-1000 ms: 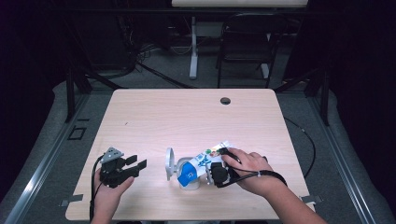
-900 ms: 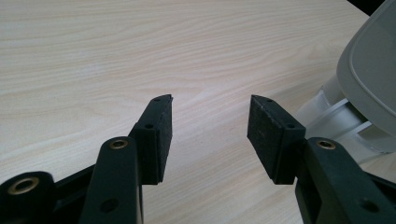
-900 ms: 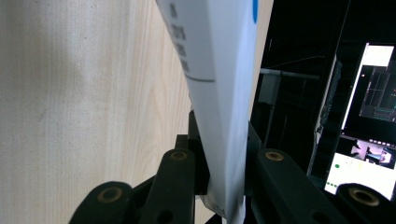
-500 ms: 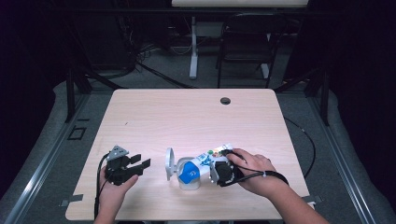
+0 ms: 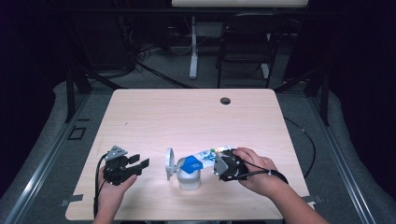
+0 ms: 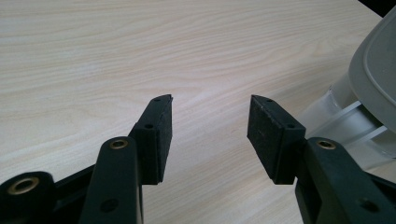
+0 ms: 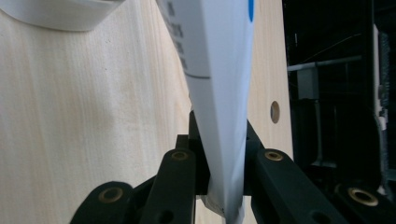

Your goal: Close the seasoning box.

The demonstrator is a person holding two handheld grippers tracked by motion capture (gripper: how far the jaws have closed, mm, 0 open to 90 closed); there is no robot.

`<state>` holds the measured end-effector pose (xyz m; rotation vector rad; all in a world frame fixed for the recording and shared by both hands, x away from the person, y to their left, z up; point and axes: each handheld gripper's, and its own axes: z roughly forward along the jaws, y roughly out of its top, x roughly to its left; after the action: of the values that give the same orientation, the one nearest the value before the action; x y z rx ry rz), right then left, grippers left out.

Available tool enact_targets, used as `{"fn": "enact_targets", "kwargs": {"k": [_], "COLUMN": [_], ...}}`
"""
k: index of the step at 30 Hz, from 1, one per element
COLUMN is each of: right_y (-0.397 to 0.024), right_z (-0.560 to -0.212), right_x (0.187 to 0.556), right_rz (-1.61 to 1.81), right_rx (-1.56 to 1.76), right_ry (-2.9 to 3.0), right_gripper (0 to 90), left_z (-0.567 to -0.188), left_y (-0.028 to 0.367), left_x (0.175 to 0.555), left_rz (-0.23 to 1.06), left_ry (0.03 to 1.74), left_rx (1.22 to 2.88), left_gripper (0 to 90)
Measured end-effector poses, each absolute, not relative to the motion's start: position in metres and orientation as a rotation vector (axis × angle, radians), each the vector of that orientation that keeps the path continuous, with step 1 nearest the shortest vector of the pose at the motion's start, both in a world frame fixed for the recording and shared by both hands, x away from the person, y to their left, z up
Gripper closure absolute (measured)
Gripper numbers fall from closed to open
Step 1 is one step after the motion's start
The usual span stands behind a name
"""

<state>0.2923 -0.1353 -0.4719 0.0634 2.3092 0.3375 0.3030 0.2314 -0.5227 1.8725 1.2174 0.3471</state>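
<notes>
A small grey container (image 5: 188,179) stands near the table's front edge, its round lid (image 5: 169,163) tipped up on its left side. A white and blue packet (image 5: 198,158) slants from the container's mouth up to my right gripper (image 5: 215,164), which is shut on the packet's end. In the right gripper view the white packet (image 7: 219,70) is pinched between the jaws of the right gripper (image 7: 219,135), and the container's rim (image 7: 60,14) shows at top left. My left gripper (image 5: 140,164) rests left of the container, open and holding nothing. In its own view the left gripper (image 6: 209,126) spans bare wood, with the container's lid (image 6: 373,79) at the right edge.
The light wooden table (image 5: 187,116) has a round cable hole (image 5: 225,100) near its far edge. Beyond the table, in the dark, stand a chair (image 5: 245,51) and a desk leg (image 5: 193,46). Black frame bars flank the table on both sides.
</notes>
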Motion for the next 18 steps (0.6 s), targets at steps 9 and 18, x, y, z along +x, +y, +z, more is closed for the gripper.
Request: {"fn": "enact_targets", "kwargs": {"k": [9, 18], "right_y": [-0.1381, -0.1413], "right_z": [-0.4742, -0.4728], "right_x": [0.2894, 0.2864], "right_rz": [0.397, 0.462], "right_rx": [0.112, 0.149], "right_ry": [2.344, 2.351], "right_gripper": [82.0, 82.3], "left_z": [-0.5226, -0.5223], "left_y": [0.2333, 0.2321], "left_x": [0.3015, 0.3014], "left_rz": [0.352, 0.354], "left_ry": [1.225, 1.220], "left_rx": [1.864, 1.869], "left_gripper": [50.6, 50.6]}}
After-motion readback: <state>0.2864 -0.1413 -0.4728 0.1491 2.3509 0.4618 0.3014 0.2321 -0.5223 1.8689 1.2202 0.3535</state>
